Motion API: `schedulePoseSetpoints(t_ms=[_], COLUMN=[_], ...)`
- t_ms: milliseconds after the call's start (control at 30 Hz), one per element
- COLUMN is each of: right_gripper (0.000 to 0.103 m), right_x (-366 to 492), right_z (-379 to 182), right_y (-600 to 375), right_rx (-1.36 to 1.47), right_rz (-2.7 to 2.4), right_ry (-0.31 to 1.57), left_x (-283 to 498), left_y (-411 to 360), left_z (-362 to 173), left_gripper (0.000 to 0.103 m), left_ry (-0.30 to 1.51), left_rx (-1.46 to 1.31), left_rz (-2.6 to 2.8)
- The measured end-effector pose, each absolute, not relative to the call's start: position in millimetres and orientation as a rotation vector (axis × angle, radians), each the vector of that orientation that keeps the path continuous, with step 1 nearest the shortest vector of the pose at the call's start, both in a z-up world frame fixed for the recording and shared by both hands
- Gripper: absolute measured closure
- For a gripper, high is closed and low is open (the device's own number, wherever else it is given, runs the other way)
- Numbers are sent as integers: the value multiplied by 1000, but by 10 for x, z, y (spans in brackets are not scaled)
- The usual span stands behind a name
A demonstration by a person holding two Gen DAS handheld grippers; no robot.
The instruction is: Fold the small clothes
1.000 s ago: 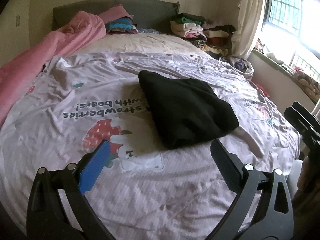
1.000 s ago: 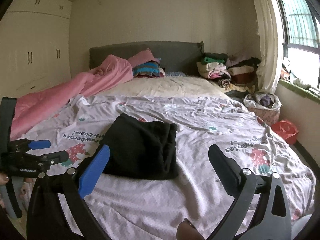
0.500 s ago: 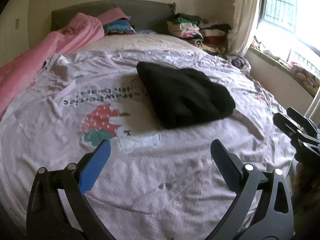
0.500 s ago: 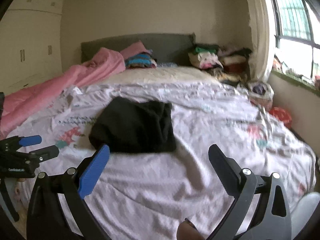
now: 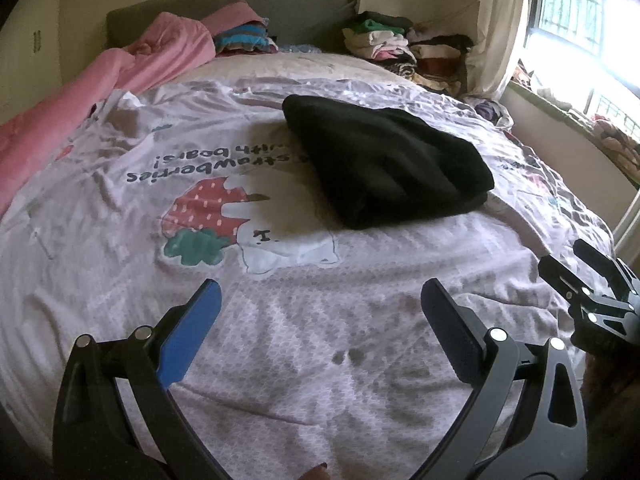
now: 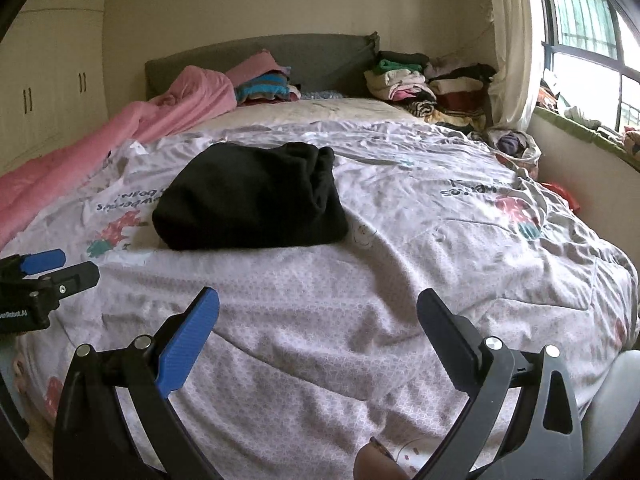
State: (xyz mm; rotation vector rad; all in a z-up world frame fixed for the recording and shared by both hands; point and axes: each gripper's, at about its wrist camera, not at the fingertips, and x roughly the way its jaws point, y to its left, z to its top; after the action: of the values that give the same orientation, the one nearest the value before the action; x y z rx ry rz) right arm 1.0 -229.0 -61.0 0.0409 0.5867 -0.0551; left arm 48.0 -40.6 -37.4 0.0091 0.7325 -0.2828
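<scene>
A folded black garment (image 5: 384, 160) lies on the printed bedspread (image 5: 280, 320) near the middle of the bed; it also shows in the right wrist view (image 6: 252, 196). My left gripper (image 5: 320, 300) is open and empty, held over the foot of the bed, well short of the garment. My right gripper (image 6: 318, 308) is open and empty too, also near the foot of the bed. Each gripper shows at the edge of the other's view: the right one (image 5: 588, 276), the left one (image 6: 60, 266).
A pink quilt (image 5: 100, 84) runs along the left side of the bed. Stacks of folded clothes (image 5: 400, 46) sit at the headboard on the right, and a striped pile (image 5: 244, 38) in the middle. A basket of clothes (image 6: 512, 142) and a window sill stand at the right.
Both grippers have drawn back toward the foot of the bed, so the black garment looks farther away. Both stay open and empty.
</scene>
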Motion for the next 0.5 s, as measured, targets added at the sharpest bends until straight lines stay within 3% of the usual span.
schedulePoseSetpoints(t_ms=[500], right_gripper=[4], right_x=[-2], right_z=[-616], right_y=[-2313], right_rx=[42], right_rz=[-59], right_ry=[591], left_x=[484], left_y=[-396], left_z=[-366], left_gripper=[9], left_ry=[732], left_rx=[18], left_rz=[-267])
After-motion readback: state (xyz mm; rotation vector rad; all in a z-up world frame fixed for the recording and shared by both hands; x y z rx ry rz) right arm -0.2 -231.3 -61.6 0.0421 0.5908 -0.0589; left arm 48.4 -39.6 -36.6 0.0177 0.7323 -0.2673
